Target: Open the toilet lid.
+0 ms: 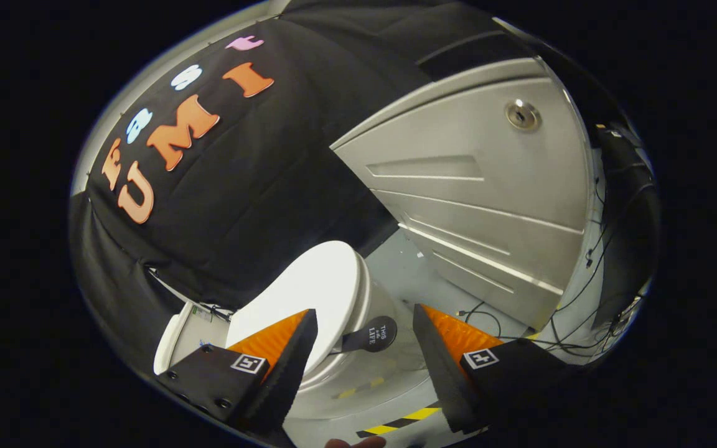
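A white toilet [358, 367] stands on the grey floor, tilted in my view. Its white oval lid [315, 292] lies flat, closed over the seat. A dark round tag with a stem [372, 335] sticks out from the lid's front edge, between my fingers and a little beyond them. My gripper [365, 367] is open with a wide gap and nothing between its fingers. The left finger [287, 367] overlaps the near part of the lid; whether it touches is unclear. The right finger [442, 367] hangs over the floor beside the bowl.
A grey metal cabinet wall [477, 186] with a round lock [523, 114] rises beyond the toilet. Black cables [557, 330] trail on the floor at its foot. Yellow-and-black tape [399, 424] marks the floor near the fingers. The white cistern [175, 342] sits at the left.
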`<state>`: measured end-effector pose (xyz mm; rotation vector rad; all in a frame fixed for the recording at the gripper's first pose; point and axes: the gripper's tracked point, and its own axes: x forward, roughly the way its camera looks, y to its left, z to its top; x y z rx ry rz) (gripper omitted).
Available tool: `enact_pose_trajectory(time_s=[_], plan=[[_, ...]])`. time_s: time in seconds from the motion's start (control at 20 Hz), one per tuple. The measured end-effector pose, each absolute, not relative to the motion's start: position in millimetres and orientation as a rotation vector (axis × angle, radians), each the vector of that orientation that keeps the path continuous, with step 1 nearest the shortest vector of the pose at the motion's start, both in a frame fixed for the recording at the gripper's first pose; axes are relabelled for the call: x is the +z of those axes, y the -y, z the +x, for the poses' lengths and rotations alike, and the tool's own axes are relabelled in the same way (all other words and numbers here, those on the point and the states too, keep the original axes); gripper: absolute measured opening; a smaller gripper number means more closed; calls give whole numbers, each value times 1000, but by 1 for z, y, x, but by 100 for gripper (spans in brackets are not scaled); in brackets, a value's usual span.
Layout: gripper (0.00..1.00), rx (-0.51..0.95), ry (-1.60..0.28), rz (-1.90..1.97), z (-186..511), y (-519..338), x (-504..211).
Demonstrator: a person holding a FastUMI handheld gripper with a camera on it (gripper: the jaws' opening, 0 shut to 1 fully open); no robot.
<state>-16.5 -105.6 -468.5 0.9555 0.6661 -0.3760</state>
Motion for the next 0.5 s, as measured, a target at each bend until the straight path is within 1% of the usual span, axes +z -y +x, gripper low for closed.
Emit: enact_pose_trajectory(time_s=[0.2,0.5], plan=[[99,-365,-667,1072,-10,101,-489],[98,-443,-659,1161,0,102,-511]])
